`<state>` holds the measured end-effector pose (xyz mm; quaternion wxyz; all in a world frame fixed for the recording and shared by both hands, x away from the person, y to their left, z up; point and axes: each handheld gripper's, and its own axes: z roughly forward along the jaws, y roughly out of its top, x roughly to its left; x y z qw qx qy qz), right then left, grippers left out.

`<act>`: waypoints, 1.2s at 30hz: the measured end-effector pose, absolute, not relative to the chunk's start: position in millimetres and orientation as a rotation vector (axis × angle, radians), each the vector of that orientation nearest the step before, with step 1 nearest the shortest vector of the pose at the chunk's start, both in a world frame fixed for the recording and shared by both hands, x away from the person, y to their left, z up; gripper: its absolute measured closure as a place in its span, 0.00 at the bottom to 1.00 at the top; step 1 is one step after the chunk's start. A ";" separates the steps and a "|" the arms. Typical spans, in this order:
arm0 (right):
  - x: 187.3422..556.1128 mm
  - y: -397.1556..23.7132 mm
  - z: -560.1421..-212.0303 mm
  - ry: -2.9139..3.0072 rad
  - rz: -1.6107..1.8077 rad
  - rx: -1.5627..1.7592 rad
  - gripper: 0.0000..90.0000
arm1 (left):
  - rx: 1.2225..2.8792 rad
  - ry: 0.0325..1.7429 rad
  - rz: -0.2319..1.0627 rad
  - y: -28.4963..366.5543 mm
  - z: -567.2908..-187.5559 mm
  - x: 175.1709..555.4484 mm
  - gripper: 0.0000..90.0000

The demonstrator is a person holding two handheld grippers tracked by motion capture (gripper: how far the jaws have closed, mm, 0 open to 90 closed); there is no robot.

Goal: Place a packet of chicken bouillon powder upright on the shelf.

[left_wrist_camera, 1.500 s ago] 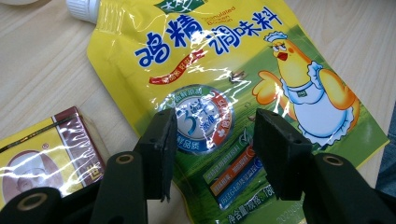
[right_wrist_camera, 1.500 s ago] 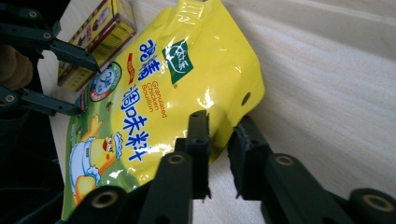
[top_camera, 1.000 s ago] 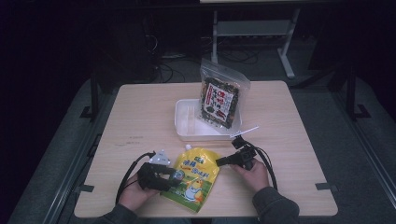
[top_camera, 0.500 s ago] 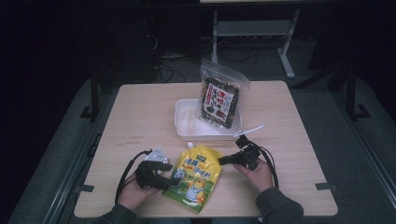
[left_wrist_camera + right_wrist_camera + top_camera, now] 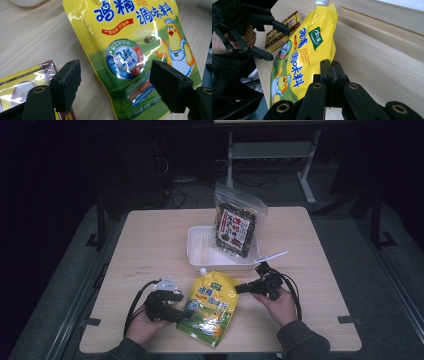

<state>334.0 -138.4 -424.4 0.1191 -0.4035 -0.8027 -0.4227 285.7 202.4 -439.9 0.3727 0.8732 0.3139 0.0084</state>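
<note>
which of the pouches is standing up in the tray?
The clear pouch of dark dried food with the red label: it leans upright in the white plastic tray. The yellow spouted seasoning pouch lies flat on the table.

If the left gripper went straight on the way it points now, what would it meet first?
Most likely the yellow seasoning pouch: the left gripper, its jaws just opened with nothing between the pads, looks straight onto the pouch's lower half. Depth is hard to judge.
</note>
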 end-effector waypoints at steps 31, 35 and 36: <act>326.2 -136.0 -384.2 -2.396 -1.348 -1.076 1.00 | 2.139 0.767 -0.173 200.6 -442.7 295.1 0.40; 326.2 -133.8 -379.1 -2.401 -1.356 -1.060 1.00 | 2.123 0.755 -0.194 201.5 -442.7 296.1 0.45; 326.0 -133.3 -377.6 -2.396 -1.366 -1.053 1.00 | 2.119 0.755 -0.198 201.8 -442.6 296.3 0.46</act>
